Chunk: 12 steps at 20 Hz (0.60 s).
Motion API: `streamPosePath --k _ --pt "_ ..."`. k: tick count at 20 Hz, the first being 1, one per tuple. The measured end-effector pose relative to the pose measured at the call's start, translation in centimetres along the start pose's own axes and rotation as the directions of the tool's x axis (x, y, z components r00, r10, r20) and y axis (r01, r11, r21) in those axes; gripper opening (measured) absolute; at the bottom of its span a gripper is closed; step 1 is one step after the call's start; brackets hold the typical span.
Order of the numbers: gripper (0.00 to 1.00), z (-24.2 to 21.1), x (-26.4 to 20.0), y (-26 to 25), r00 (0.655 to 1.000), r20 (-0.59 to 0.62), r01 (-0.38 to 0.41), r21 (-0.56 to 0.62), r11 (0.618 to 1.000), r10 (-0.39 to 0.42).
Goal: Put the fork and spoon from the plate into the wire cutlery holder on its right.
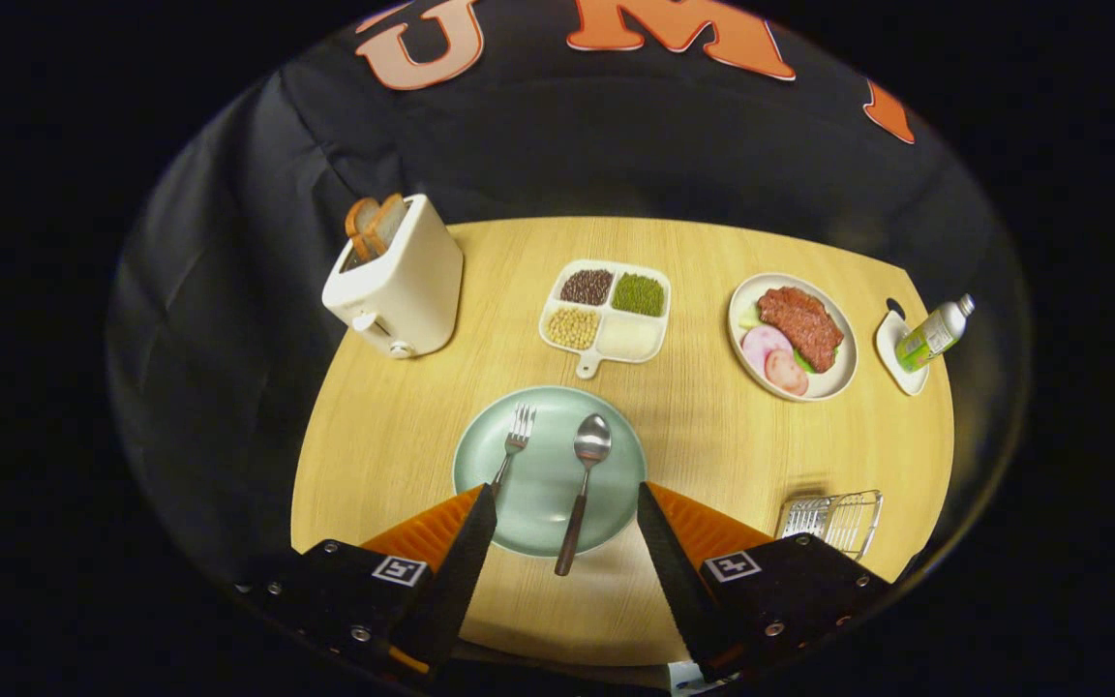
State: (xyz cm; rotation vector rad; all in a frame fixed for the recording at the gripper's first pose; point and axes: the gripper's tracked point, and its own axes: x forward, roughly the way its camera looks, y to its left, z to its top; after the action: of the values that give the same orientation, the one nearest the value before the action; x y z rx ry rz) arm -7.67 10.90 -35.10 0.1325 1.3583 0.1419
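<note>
A pale green plate (616,465) lies on the wooden table just ahead of my fingers. On it a fork (515,447) rests on the left, its handle running down toward my left fingertip. A spoon (584,489) with a dark handle lies to its right, the handle poking over the plate's near rim, between my fingers. A wire cutlery holder (833,523) stands to the right of the plate, beside my right finger. My gripper (567,499) is open, held above the plate's near edge, with nothing pressed between its fingers.
Beyond the plate sits a white four-part dish (616,341) of beans and grains. A white toaster (401,281) with bread stands at the back left. A plate of meat and ham (833,379) lies at the back right, with a bottle (935,334) on a small dish beside it.
</note>
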Motion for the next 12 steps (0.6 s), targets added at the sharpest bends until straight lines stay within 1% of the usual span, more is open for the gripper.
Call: streamPosePath --k 2,5,7,9,12 --pt "0.88 -1.3 2.1 0.1 0.998 -0.067 0.004 0.000 1.000 -0.004" --pt "0.84 -3.3 5.0 0.6 0.984 -0.178 0.000 0.048 0.999 0.009" --pt "0.81 -4.0 6.7 0.7 0.975 -0.220 0.007 0.077 0.997 0.011" --pt "0.78 -4.7 8.2 0.4 0.967 -0.254 0.033 0.084 0.996 -0.011" --pt "0.70 -5.5 10.4 0.2 0.955 -0.297 0.054 0.088 0.995 -0.026"
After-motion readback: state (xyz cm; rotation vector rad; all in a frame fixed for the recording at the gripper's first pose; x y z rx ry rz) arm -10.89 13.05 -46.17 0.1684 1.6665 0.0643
